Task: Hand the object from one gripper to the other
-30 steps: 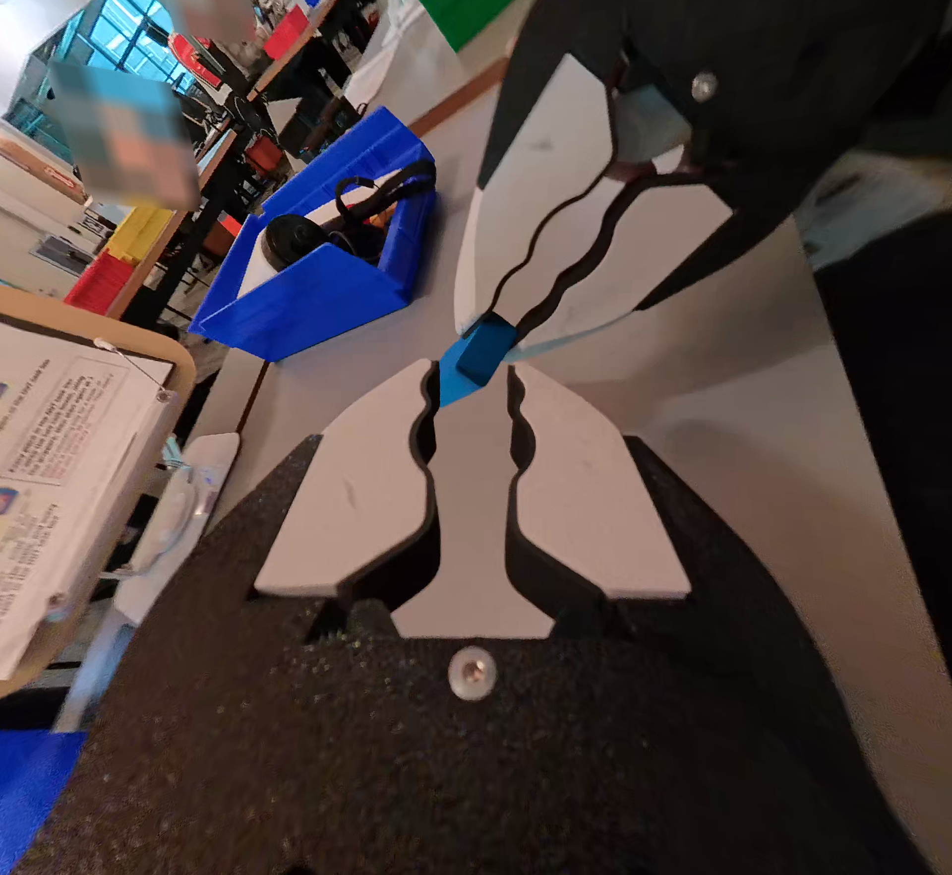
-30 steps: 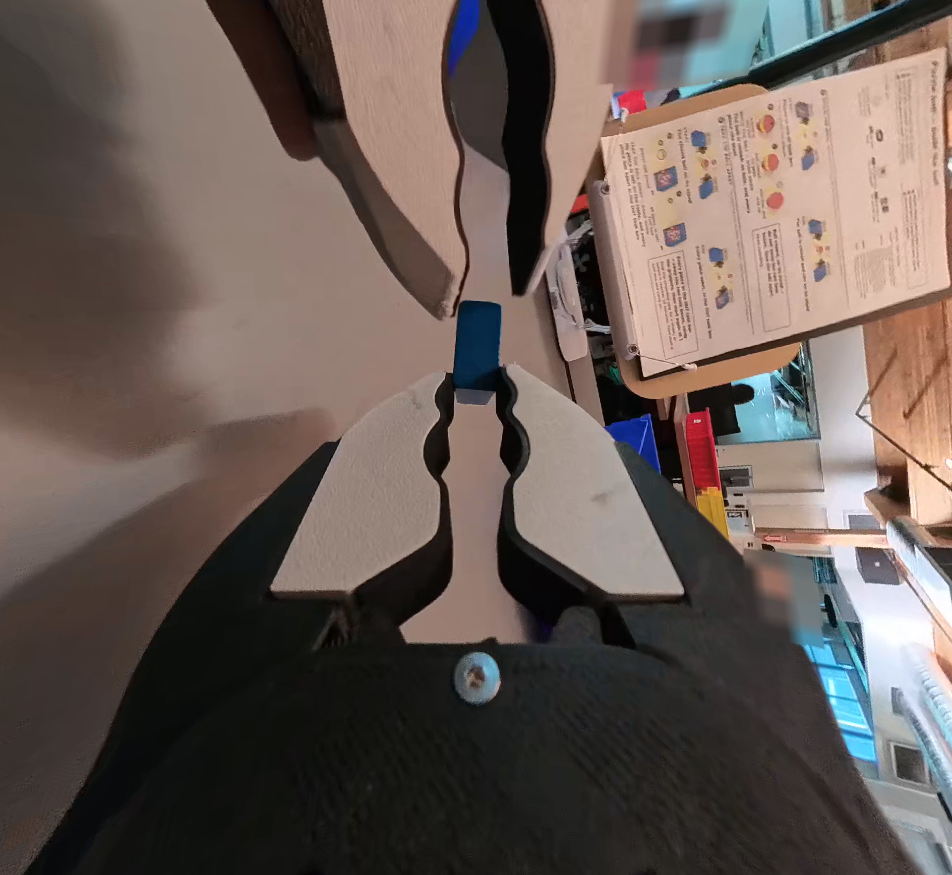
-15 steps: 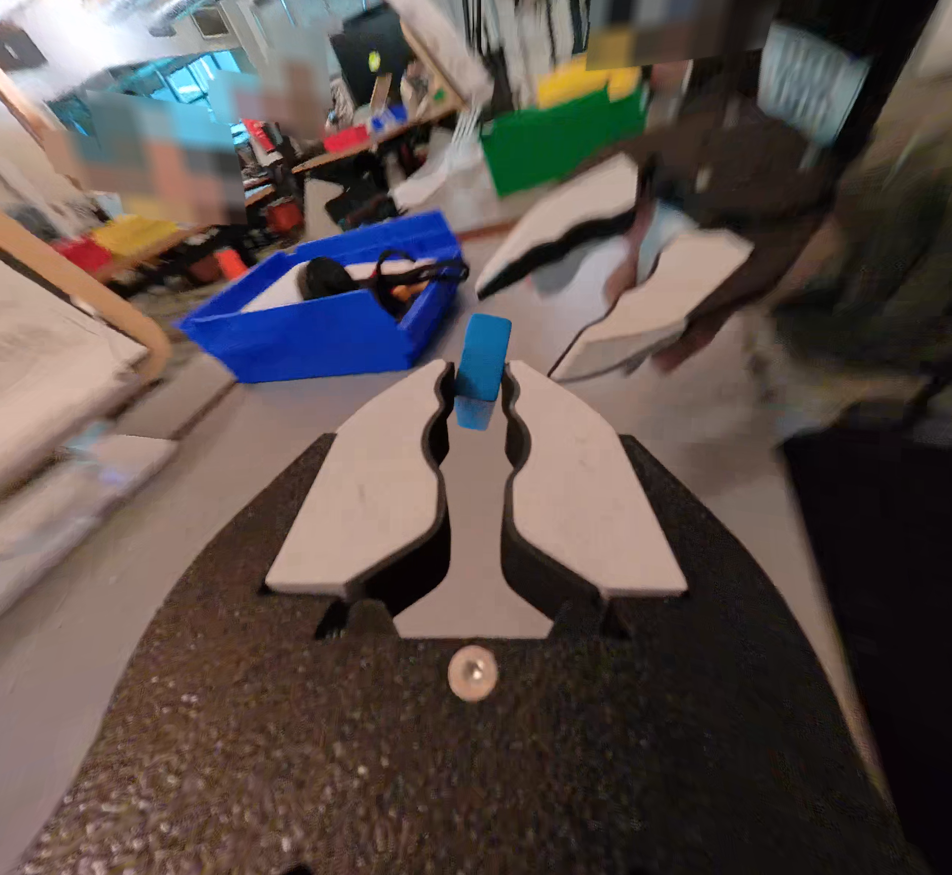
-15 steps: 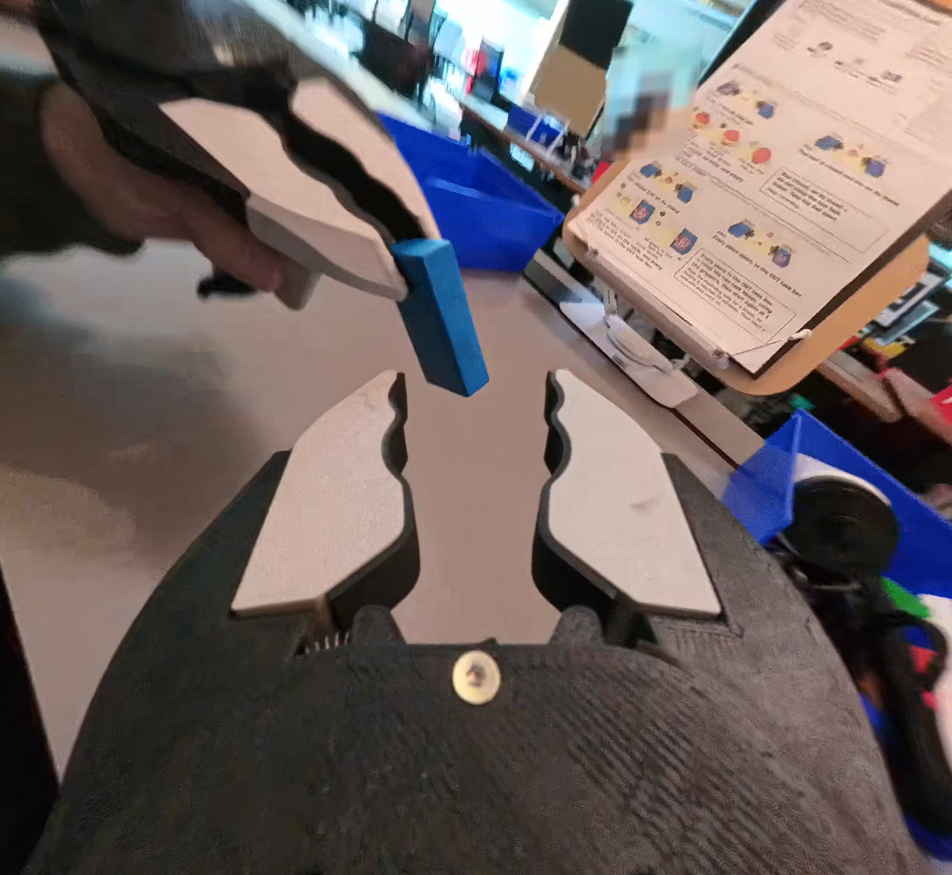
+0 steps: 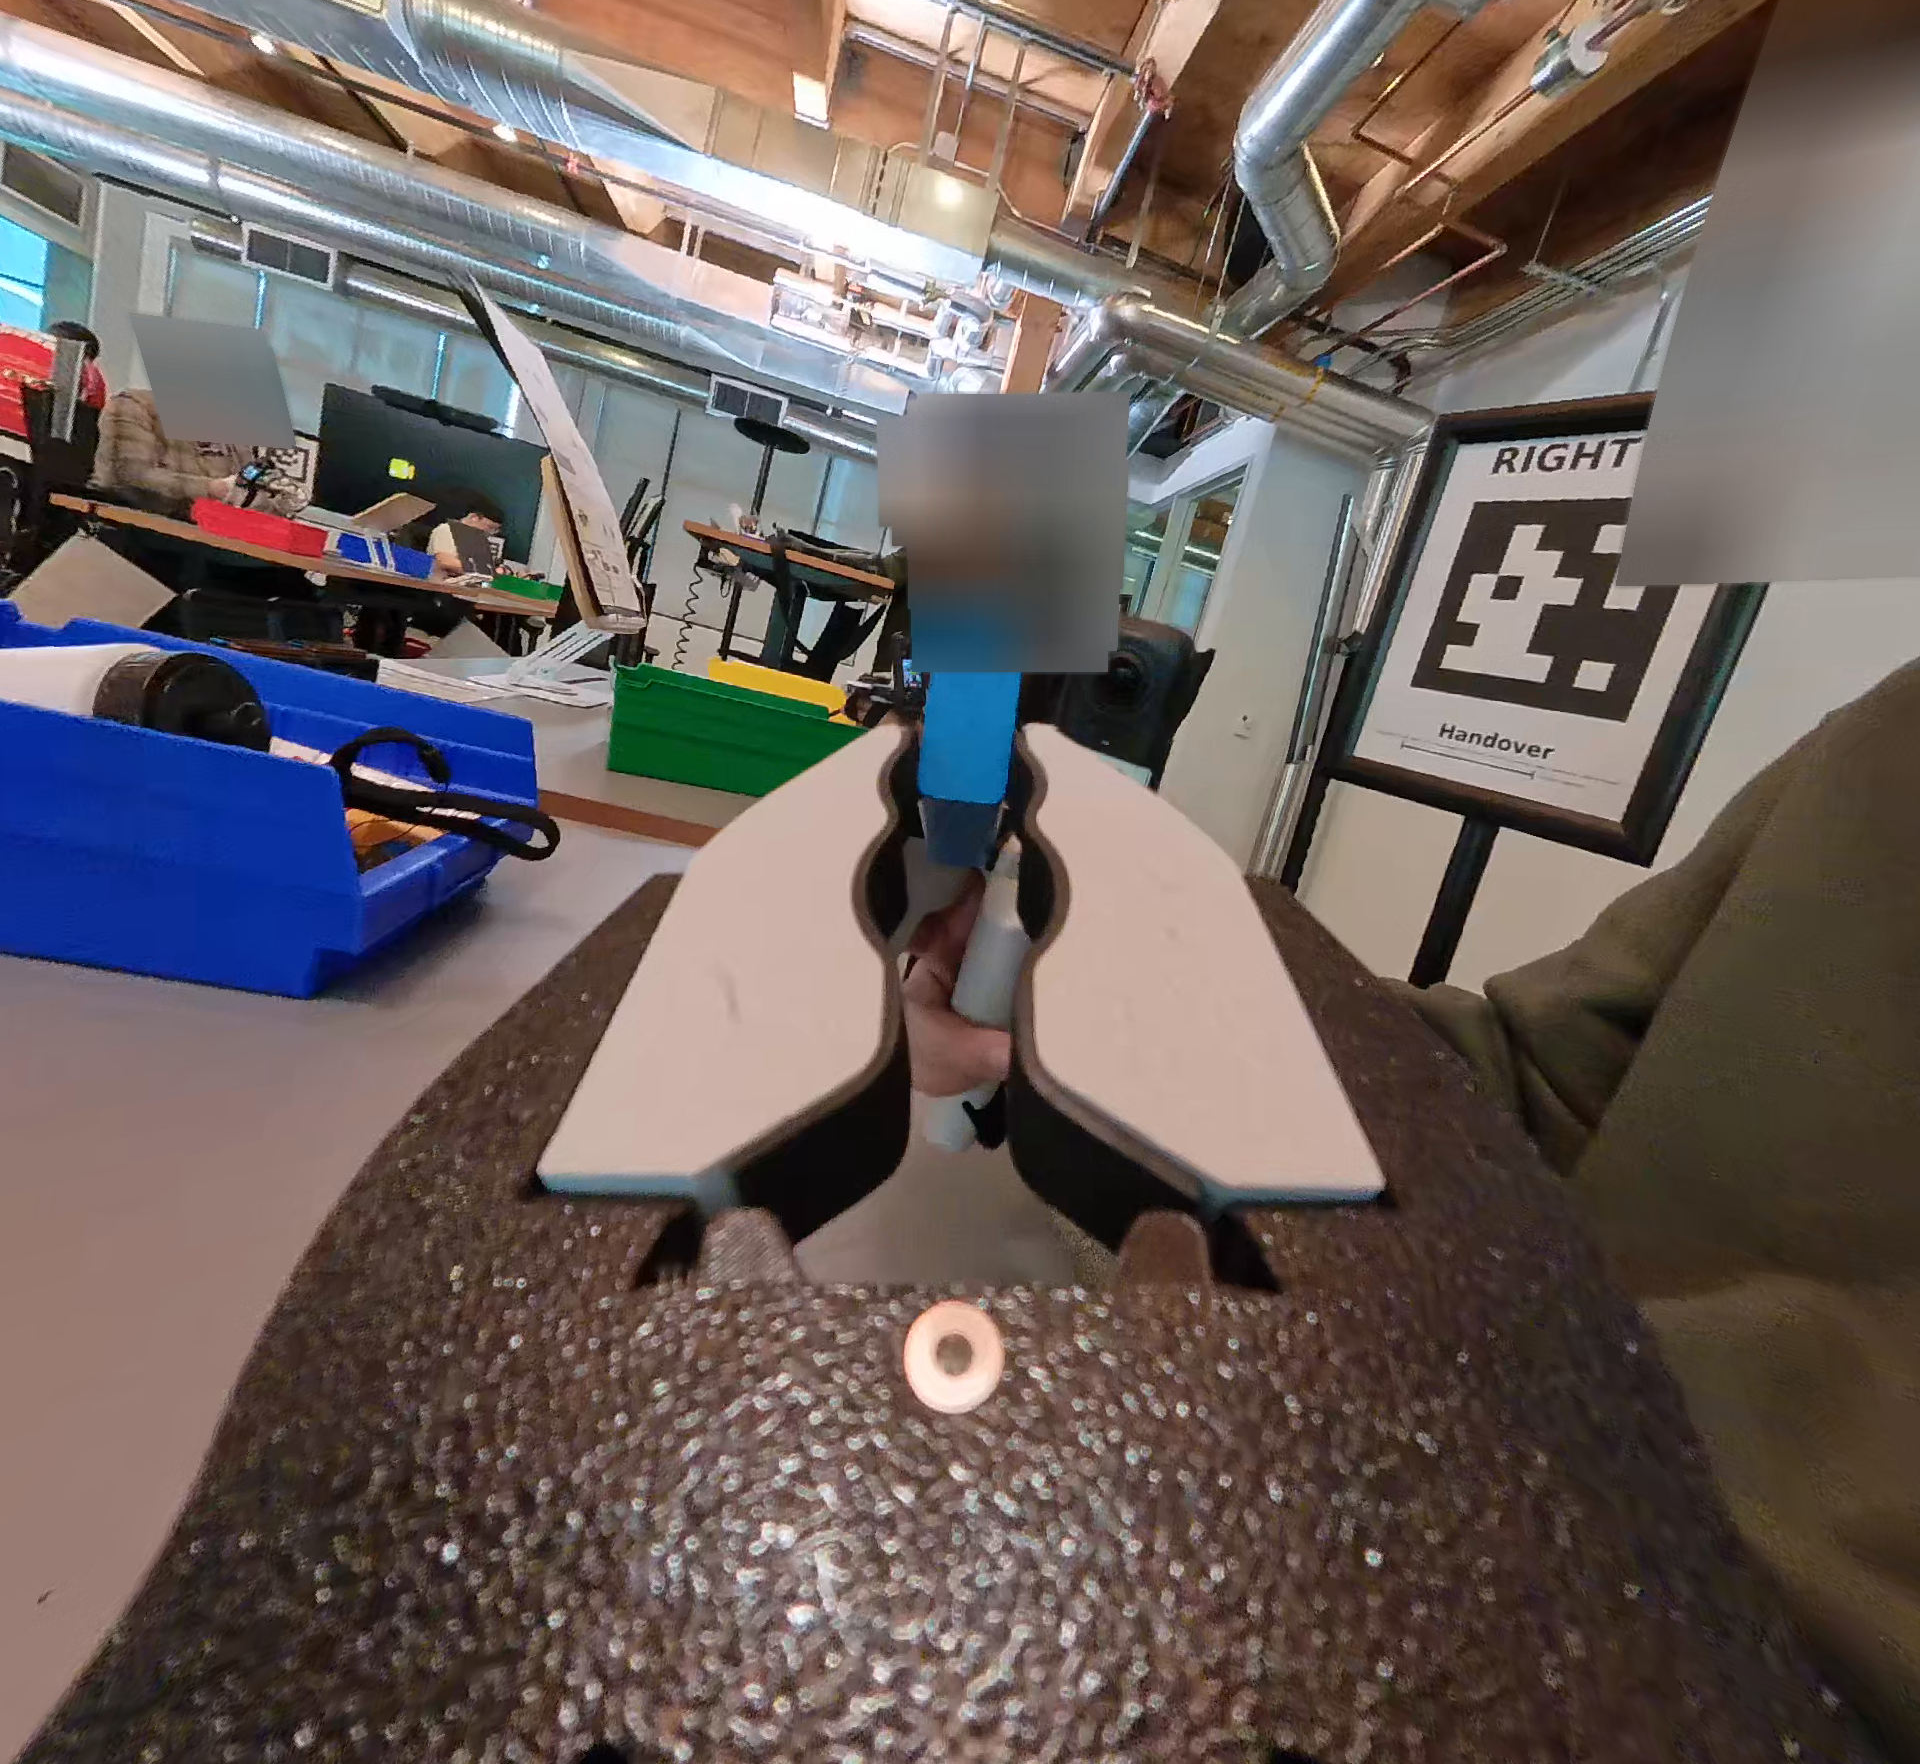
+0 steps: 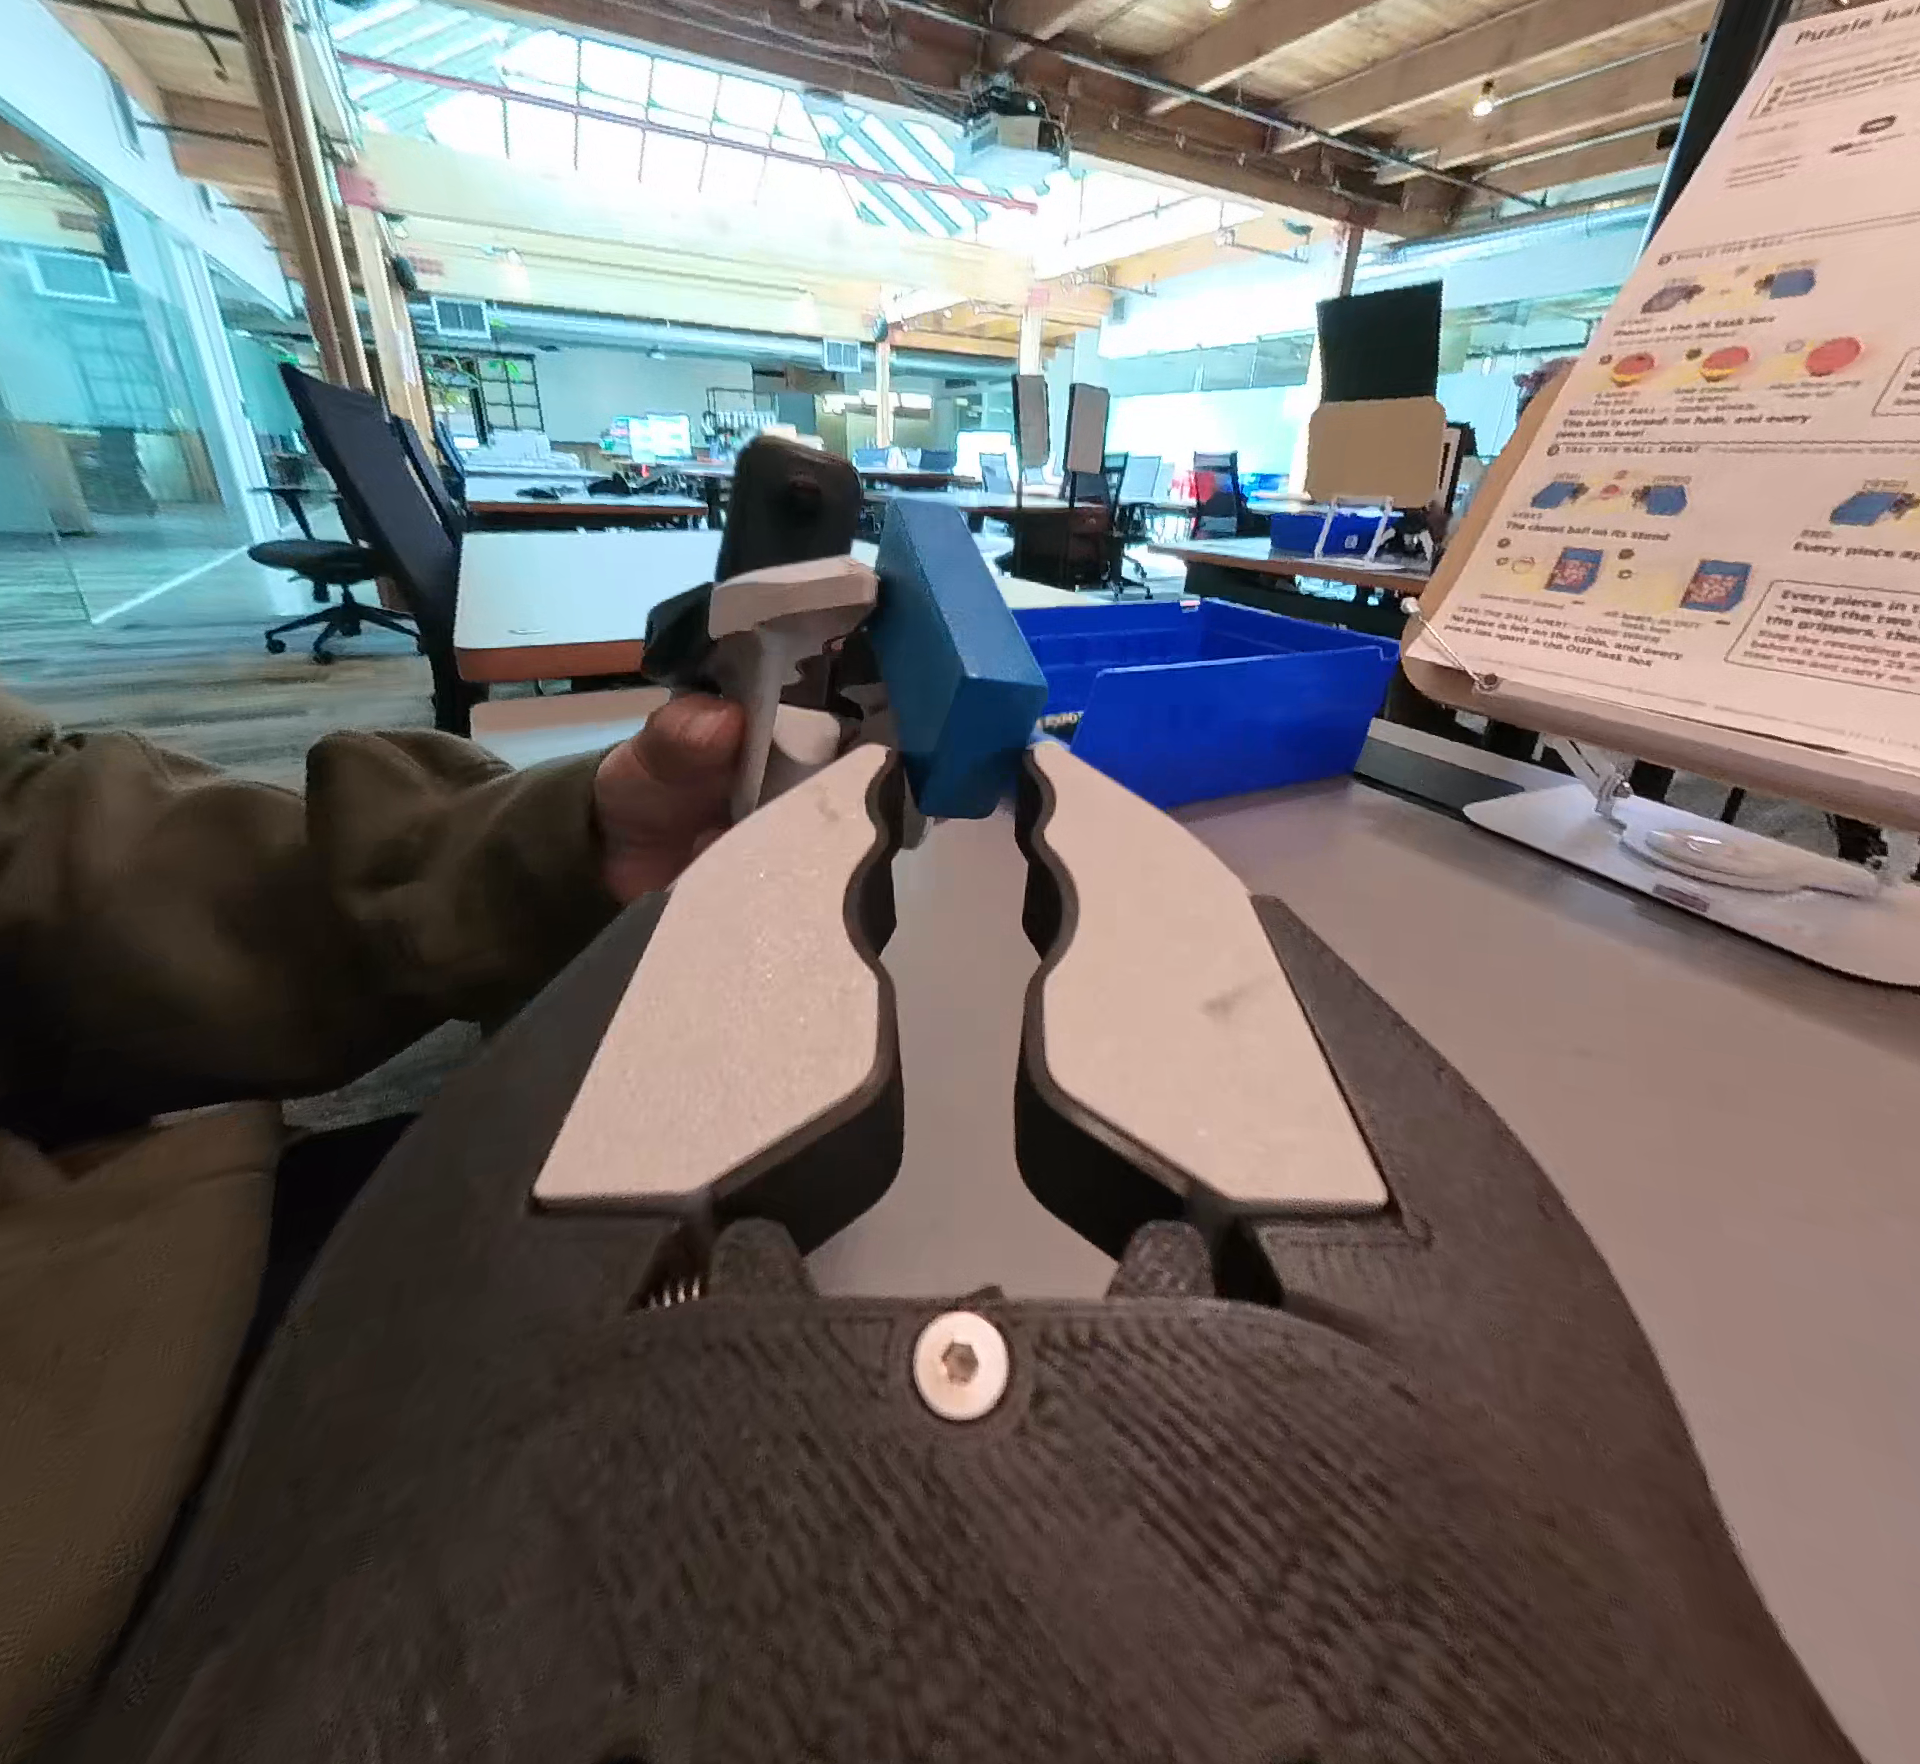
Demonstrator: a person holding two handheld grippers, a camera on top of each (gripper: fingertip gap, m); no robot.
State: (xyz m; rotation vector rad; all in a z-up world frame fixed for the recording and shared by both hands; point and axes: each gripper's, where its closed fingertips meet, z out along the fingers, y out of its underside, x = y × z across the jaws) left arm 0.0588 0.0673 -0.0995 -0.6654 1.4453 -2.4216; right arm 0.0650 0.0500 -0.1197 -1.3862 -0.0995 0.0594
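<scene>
While your left gripper (image 5: 961,758) points up and across the room in the left wrist view, its jaws are clenched on the lower end of a blue rectangular block (image 5: 966,748), which stands upright between the pale fingertips (image 5: 831,810). The block's top runs into a blurred patch. Through the gap behind the block you see part of a hand (image 5: 951,1039) around a white handle. A blue plastic bin (image 5: 208,862) holding a black-capped roll and black straps sits on the grey worktop (image 5: 260,1143) to the left, a green bin (image 5: 717,738) lies farther back, and a framed black-and-white marker sign (image 5: 1527,634) stands to the right.

In the right wrist view, your right gripper (image 6: 956,779) also grasps the same block (image 6: 956,665) at its tips; the block leans up and to the left. The other gripper's pale finger (image 6: 795,597) touches the block's left face, with your hand (image 6: 665,800) and olive sleeve (image 6: 260,904) below it. Behind sits an empty-looking blue bin (image 6: 1195,706), and an instruction sheet on a stand (image 6: 1714,488) is to the right.
</scene>
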